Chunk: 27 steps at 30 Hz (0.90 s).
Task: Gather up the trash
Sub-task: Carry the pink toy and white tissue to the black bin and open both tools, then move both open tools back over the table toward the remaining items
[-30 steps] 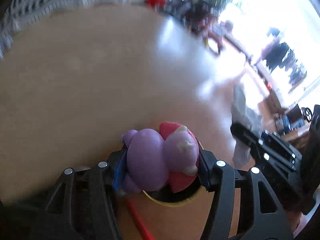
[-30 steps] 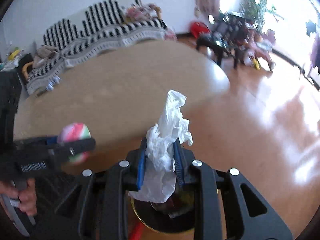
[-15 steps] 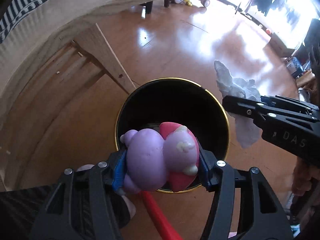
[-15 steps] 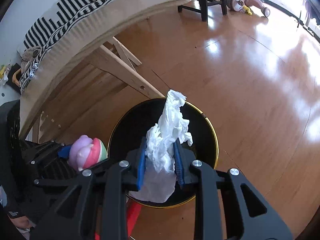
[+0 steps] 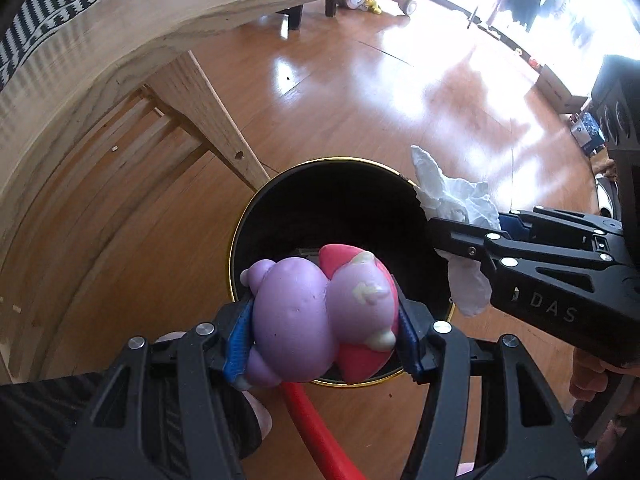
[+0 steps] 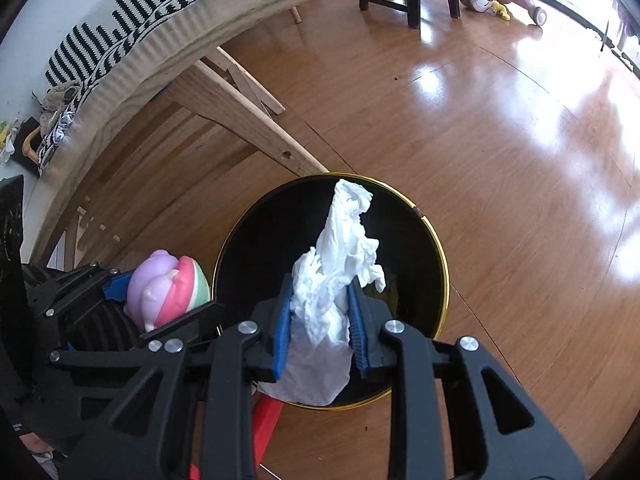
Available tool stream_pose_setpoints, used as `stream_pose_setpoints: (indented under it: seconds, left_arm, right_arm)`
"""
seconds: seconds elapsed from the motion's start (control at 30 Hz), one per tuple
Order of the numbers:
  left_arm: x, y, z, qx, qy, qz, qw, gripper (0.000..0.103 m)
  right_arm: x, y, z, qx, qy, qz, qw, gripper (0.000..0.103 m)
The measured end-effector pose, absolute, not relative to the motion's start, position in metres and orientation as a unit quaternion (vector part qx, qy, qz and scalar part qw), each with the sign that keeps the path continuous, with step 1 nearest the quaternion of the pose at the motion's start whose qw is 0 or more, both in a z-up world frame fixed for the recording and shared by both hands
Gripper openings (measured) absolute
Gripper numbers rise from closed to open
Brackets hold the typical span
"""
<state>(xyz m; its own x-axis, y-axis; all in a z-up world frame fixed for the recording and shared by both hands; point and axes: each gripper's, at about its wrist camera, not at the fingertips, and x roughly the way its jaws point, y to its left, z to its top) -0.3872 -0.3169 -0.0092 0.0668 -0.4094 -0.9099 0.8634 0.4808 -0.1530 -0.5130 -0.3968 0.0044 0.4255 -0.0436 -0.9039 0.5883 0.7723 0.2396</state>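
- A purple and pink squishy toy [image 5: 320,316] is clamped between the blue pads of the left gripper [image 5: 326,334] — held above the near rim of the black bin [image 5: 240,236].
- A crumpled white tissue [image 6: 332,276] is pinched in the right gripper [image 6: 320,328], over the bin's open mouth.
- The bin is stood on the wooden floor [image 6: 500,140], beside a table leg [image 6: 248,128].

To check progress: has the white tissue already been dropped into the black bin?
No, the tissue is clamped in the right gripper above the bin.
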Motion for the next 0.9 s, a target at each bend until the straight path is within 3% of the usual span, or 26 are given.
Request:
stream_pose_setpoints:
  seconds: [0.67, 0.7, 0.73, 0.8, 0.83, 0.9]
  left_arm:
    - [-0.386, -0.315, -0.008, 0.222, 0.509, -0.462, 0.692, 0.063]
    - [-0.387, -0.315, -0.010, 0.226, 0.511, -0.458, 0.692, 0.066]
    - [-0.387, -0.316, -0.012, 0.230, 0.513, -0.454, 0.692, 0.068]
    - [-0.386, -0.316, -0.012, 0.229, 0.509, -0.445, 0.700, 0.090]
    - [-0.385, -0.314, -0.011, 0.219, 0.508, -0.445, 0.704, 0.096]
    - [-0.383, -0.310, -0.009, 0.197, 0.511, -0.452, 0.704, 0.097]
  right_arm:
    - [-0.517, -0.406, 0.004, 0.310, 0.484, -0.202, 0.793, 0.028]
    - [-0.519, -0.409, 0.005, 0.322, 0.477, -0.203, 0.792, 0.036]
    - [-0.521, -0.413, 0.006, 0.331, 0.476, -0.211, 0.787, 0.059]
    - [-0.524, -0.419, 0.009, 0.347, 0.470, -0.225, 0.780, 0.088]
    - [-0.527, -0.423, 0.013, 0.349, 0.463, -0.231, 0.782, 0.090]
    - [-0.530, -0.427, 0.019, 0.346, 0.455, -0.239, 0.785, 0.095]
